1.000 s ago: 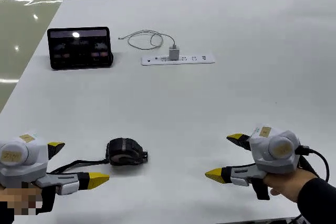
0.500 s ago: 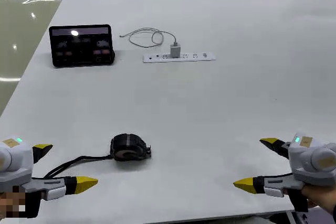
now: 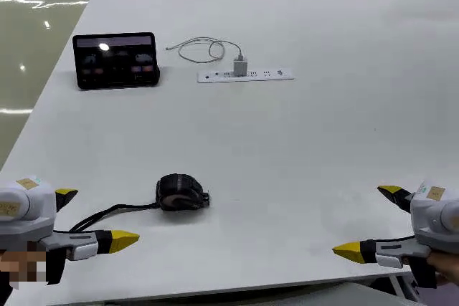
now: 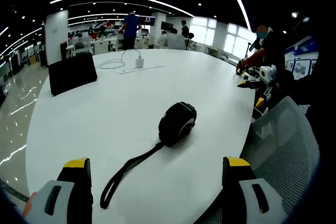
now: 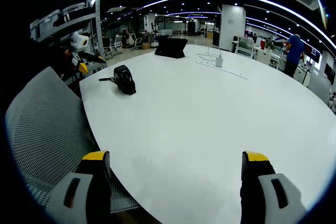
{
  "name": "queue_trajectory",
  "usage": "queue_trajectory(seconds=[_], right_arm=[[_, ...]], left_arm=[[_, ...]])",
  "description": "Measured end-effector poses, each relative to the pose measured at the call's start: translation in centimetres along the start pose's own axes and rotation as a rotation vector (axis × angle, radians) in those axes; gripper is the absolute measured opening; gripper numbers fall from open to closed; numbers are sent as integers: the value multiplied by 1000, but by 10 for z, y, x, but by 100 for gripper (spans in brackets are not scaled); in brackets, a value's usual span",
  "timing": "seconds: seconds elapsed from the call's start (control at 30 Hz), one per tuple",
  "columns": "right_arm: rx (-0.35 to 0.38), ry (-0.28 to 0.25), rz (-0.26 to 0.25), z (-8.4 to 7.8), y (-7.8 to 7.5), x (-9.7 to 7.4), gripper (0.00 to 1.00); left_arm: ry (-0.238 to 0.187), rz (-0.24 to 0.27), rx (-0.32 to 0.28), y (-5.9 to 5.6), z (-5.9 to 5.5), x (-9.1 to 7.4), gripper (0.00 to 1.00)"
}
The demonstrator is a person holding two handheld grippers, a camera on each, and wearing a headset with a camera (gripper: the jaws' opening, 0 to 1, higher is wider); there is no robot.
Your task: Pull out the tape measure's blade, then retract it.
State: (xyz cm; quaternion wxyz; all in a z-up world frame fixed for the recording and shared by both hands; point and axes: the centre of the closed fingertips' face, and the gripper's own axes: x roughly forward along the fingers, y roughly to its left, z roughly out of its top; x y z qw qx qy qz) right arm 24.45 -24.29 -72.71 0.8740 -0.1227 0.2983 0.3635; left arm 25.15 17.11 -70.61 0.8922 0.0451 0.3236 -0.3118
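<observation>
Tape measure: a dark, rounded case (image 3: 181, 193) lies on the white counter (image 3: 301, 141), close to the near edge and left of the middle. Neither gripper touches it.
Strap: a black wrist strap (image 3: 107, 214) trails from the case across the counter toward the left gripper, lying slack. In the left gripper view its looped end lies low between that gripper's jaws.
Left gripper: it (image 3: 98, 215) is held at the near left corner and points at the tape measure from just short of it. Its yellow-tipped jaws are spread wide and released, clasping nothing.
Right gripper: it (image 3: 366, 220) is held at the near right corner, well apart from the tape measure. Its jaws are also spread wide and grasp nothing, with bare counter ahead of them.
Far side of the counter: a dark tablet (image 3: 116, 60) stands propped at the left. Beside it lies a white power strip (image 3: 245, 75) with a charger (image 3: 239, 68) plugged in and a pale cable (image 3: 197, 51) looped behind.
Seat: a grey mesh chair back (image 5: 47, 140) stands at the near edge of the counter.
</observation>
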Motion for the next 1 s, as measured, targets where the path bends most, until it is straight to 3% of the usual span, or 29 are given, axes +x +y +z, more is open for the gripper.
queue_trajectory(seconds=[0.3, 0.33, 0.37, 0.4, 0.47, 0.63, 1.0], right_arm=[[-11, -15, 21, 5, 7, 0, 100], [-7, -15, 22, 4, 7, 1, 100], [-1, -14, 24, 4, 8, 1, 100], [1, -14, 25, 3, 8, 1, 100], [1, -13, 26, 3, 8, 2, 100], [-8, -13, 31, 3, 8, 3, 100], [-21, -6, 43, 2, 7, 4, 100]], left_arm=[[27, -30, 19, -17, -1, 7, 100], [31, -31, 20, -17, -2, 8, 100], [46, 37, 58, -5, -3, 7, 100], [51, 46, 69, -3, -4, 7, 100], [37, 7, 21, -10, -2, 8, 100], [47, -8, 18, -12, -5, 9, 100], [35, 5, 12, -8, -1, 3, 100]])
